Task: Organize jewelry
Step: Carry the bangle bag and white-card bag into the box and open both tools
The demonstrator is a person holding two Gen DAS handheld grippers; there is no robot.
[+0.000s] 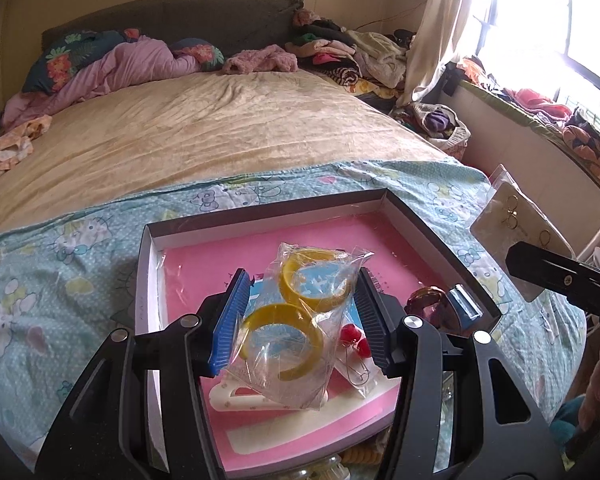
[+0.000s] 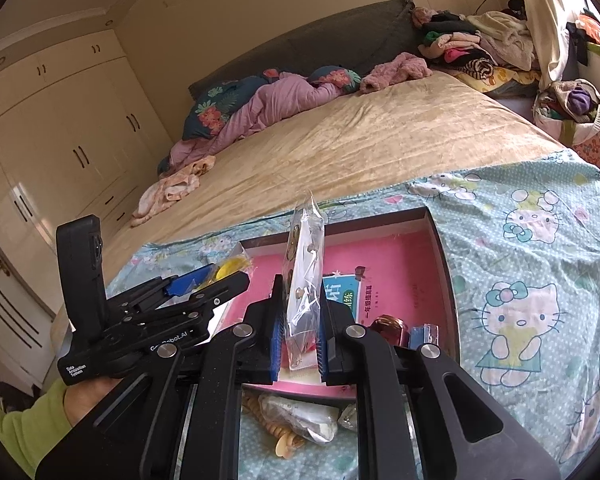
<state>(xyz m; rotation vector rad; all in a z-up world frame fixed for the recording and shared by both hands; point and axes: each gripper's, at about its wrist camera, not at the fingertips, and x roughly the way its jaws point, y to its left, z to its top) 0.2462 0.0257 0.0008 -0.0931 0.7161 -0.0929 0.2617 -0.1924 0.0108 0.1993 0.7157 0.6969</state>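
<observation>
In the left wrist view, the left gripper hangs over a shallow box, its blue-padded fingers standing apart on either side of a clear bag of yellow bangles. Whether the pads press the bag cannot be told. Under the bag lie a packet with red bead earrings and a white card on the box's pink lining. At the box's right corner sit a brownish bangle and a small blue packet.

In the right wrist view, the right gripper is clamped on a clear earring packet, which stands upright, edge-on, above the near part of the box. Just below, outside the box, a beaded string and a crumpled bag lie on the cartoon-cat sheet.

Beyond the box spreads a tan blanket, then pillows, and piled clothes near the headboard.
</observation>
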